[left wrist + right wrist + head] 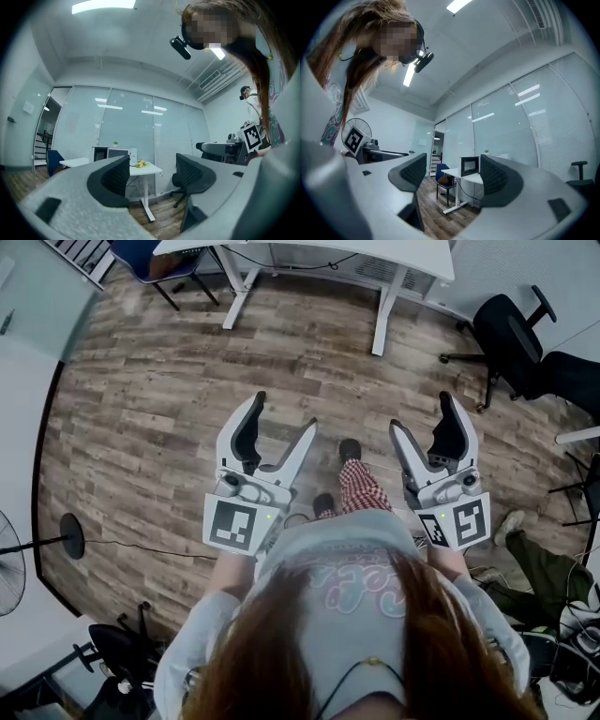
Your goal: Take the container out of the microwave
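A microwave [115, 153] stands far off on a white table [149, 169] against a glass wall. It also shows between the jaws in the right gripper view, microwave [469, 166]. No container is visible; the microwave's inside cannot be made out. My left gripper [284, 412] and right gripper [420, 411] are held side by side at chest height over the wood floor, both open and holding nothing. The left gripper [152, 176] and the right gripper [452, 173] both point toward the microwave from a distance.
A white desk [309, 254] stands ahead, with yellow flowers [140, 163] on it and a blue chair [442, 176] beside it. Black office chairs [511, 334] sit at the right, a standing fan [9, 573] at the left, and a cable [141, 547] lies on the floor.
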### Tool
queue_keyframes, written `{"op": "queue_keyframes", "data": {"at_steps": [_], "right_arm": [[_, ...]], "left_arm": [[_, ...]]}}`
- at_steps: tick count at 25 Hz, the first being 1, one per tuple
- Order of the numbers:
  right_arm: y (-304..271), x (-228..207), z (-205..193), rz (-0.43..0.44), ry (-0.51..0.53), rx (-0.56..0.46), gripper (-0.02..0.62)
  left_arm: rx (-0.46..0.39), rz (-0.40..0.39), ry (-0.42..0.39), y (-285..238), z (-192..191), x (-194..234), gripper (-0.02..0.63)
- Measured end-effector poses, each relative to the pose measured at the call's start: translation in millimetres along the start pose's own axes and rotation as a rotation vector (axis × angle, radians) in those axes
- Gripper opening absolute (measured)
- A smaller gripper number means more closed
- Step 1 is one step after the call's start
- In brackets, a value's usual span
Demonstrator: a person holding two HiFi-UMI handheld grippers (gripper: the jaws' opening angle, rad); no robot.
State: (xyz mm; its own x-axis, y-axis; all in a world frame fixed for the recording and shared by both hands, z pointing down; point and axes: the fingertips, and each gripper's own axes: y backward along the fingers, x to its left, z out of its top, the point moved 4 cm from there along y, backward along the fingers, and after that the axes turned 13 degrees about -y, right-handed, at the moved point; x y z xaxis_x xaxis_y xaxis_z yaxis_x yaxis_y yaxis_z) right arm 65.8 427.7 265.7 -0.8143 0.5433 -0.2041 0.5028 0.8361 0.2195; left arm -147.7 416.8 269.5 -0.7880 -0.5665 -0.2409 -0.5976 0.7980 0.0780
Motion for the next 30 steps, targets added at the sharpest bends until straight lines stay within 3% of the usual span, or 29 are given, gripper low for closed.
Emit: {"op": "queue_keyframes", "data": {"at_steps": [13,30], "right_arm": [[-57,-21,-7,0.061,-0.029,-0.015,0.348],[-165,-123,-8,0.103,-0.046,-0.011,0.348]], "left_arm": [[0.007,0.045,-0.026,-35,-7,37,0.281],[-0.017,0.085,-0.051,-166,-19,96,0.281]]}}
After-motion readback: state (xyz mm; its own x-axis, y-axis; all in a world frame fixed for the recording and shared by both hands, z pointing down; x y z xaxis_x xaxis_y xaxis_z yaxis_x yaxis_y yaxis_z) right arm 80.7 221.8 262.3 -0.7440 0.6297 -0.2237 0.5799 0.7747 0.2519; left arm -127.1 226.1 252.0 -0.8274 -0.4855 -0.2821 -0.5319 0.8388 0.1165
